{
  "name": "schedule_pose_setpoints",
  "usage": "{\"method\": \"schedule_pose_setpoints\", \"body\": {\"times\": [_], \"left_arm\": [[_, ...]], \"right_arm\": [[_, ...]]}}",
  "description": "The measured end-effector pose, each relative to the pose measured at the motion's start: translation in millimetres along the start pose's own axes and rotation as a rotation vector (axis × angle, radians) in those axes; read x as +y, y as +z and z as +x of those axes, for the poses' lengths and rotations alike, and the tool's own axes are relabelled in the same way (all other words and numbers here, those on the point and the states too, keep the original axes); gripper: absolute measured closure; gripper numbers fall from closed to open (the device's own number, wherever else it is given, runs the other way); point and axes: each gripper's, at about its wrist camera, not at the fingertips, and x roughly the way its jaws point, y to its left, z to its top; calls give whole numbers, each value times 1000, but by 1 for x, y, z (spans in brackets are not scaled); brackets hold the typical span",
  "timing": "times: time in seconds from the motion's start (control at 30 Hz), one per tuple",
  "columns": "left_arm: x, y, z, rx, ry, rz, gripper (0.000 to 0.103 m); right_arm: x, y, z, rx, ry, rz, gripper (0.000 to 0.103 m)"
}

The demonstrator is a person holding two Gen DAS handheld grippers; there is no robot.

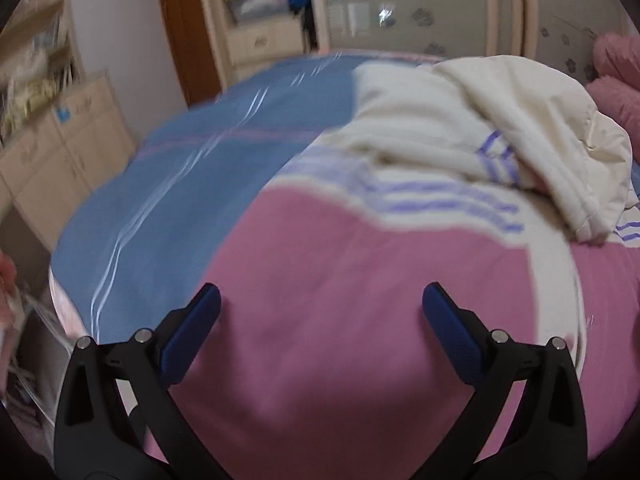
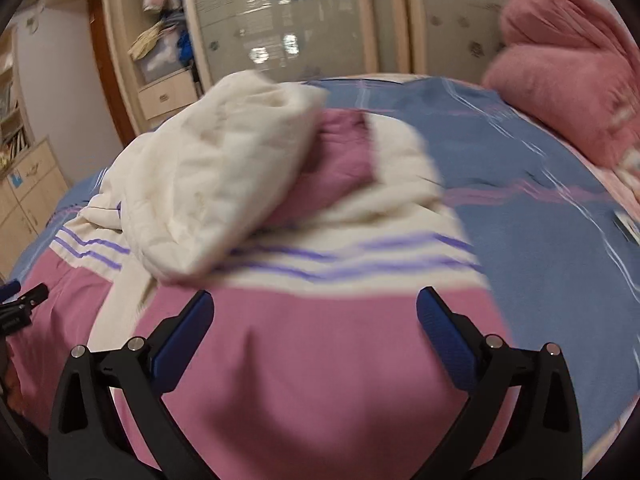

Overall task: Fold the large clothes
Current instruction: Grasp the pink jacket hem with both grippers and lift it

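A large pink and cream jacket [image 1: 340,272] with purple stripes lies on the blue bed sheet [image 1: 180,168]. Its cream hood and lining [image 1: 500,120] are bunched at the far end. My left gripper [image 1: 320,300] hangs open above the pink lower part, with nothing between its fingers. In the right wrist view the same jacket [image 2: 320,340] fills the foreground, and a cream sleeve or hood [image 2: 208,184] is folded across its chest. My right gripper [image 2: 316,304] stands wide open over the pink cloth, holding nothing. The left gripper's tip [image 2: 24,300] shows at the left edge.
Pink fluffy pillows [image 2: 568,80] lie at the bed's far right. A wardrobe with glass doors [image 1: 400,12] and shelves stands behind the bed. Cardboard boxes [image 1: 68,136] and low cabinets line the left side. The blue sheet [image 2: 540,220] is bare right of the jacket.
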Motion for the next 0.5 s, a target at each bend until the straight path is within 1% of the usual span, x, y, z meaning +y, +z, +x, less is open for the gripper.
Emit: {"method": "schedule_pose_setpoints", "body": {"times": [0.07,0.1,0.17,0.23,0.3,0.37,0.43,0.5], "left_arm": [[27,-10,5,76,-83,-29,2],[35,-15,7,91,-101,-33,2],[44,-25,9,106,-109,-15,2],[44,-35,9,124,-116,22,2],[42,-42,6,135,-119,70,2],[43,-53,3,149,-127,98,2],[43,-62,2,156,-126,117,2],[43,-71,6,193,-142,119,2]], "right_arm": [[-35,-17,-12,66,-16,89,1],[-46,-25,-16,91,-26,120,1],[-67,-43,-25,140,-55,169,1],[-77,-61,-27,199,-75,185,1],[-79,-78,-26,258,-55,184,1],[-77,-90,-27,293,-25,168,1],[-72,-95,-28,302,-24,147,1],[-67,-96,-28,333,-23,134,1]]}}
